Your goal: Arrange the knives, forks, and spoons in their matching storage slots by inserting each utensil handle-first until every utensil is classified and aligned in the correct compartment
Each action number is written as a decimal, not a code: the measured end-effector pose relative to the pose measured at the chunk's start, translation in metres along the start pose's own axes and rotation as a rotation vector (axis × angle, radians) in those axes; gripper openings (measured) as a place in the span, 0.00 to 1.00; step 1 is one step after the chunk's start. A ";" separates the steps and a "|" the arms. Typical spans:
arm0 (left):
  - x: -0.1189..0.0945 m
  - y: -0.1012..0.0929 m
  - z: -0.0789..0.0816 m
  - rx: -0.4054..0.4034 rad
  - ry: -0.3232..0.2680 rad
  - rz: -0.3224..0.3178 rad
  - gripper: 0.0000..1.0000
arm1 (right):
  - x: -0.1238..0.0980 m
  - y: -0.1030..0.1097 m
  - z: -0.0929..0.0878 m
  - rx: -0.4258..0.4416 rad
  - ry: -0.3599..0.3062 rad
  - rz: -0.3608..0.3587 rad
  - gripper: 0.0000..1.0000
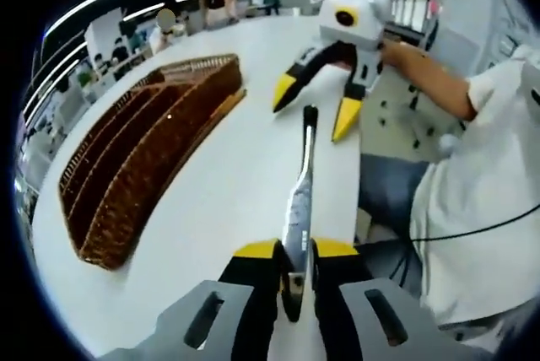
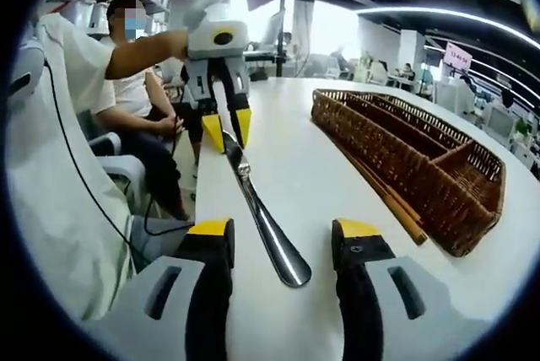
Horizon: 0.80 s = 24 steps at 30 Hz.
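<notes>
Left claw [image 1: 295, 253] clamps a long steel knife [image 1: 301, 195] held level over the white desk [image 1: 219, 201]; right claw [image 2: 281, 233] gapes wide at its tip.

Knife [image 1: 301, 192]: shiny metal, held level above the white counter [image 1: 228, 167]. Woven brown compartment basket [image 1: 143, 154]: lying at its 10 o'clock.

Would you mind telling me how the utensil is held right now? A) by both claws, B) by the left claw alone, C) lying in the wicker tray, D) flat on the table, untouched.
B: the left claw is shut on the utensil, while the right claw stands open around its far end.
</notes>
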<state>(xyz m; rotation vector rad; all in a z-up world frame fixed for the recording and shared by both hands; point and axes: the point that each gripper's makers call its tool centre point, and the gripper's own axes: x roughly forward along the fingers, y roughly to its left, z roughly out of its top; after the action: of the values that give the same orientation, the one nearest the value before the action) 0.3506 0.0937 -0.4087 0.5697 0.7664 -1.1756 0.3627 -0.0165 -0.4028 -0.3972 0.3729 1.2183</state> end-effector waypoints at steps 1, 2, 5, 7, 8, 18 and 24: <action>0.001 -0.001 0.001 0.011 0.021 -0.006 0.13 | 0.000 0.000 0.000 0.000 0.003 0.001 0.48; 0.002 -0.001 0.000 0.032 0.037 -0.010 0.13 | 0.001 0.000 -0.001 -0.001 0.008 0.002 0.48; 0.003 -0.003 0.002 0.068 0.067 -0.019 0.12 | 0.003 0.001 0.001 0.000 0.012 0.018 0.48; 0.003 -0.004 0.002 0.111 0.081 -0.023 0.12 | 0.006 -0.001 0.003 -0.001 0.017 0.029 0.47; 0.003 -0.003 0.003 0.143 0.088 -0.011 0.12 | 0.007 0.000 0.003 -0.001 0.024 0.036 0.47; 0.007 0.005 0.010 0.227 0.099 0.066 0.12 | 0.020 0.007 0.008 -0.015 0.083 0.112 0.36; 0.006 0.004 0.012 0.277 0.113 0.128 0.12 | 0.027 0.015 0.012 -0.043 0.157 0.186 0.23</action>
<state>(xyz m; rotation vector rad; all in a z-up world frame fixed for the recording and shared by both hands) 0.3588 0.0825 -0.4059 0.9089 0.6554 -1.1453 0.3574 0.0158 -0.4065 -0.5055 0.5280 1.3825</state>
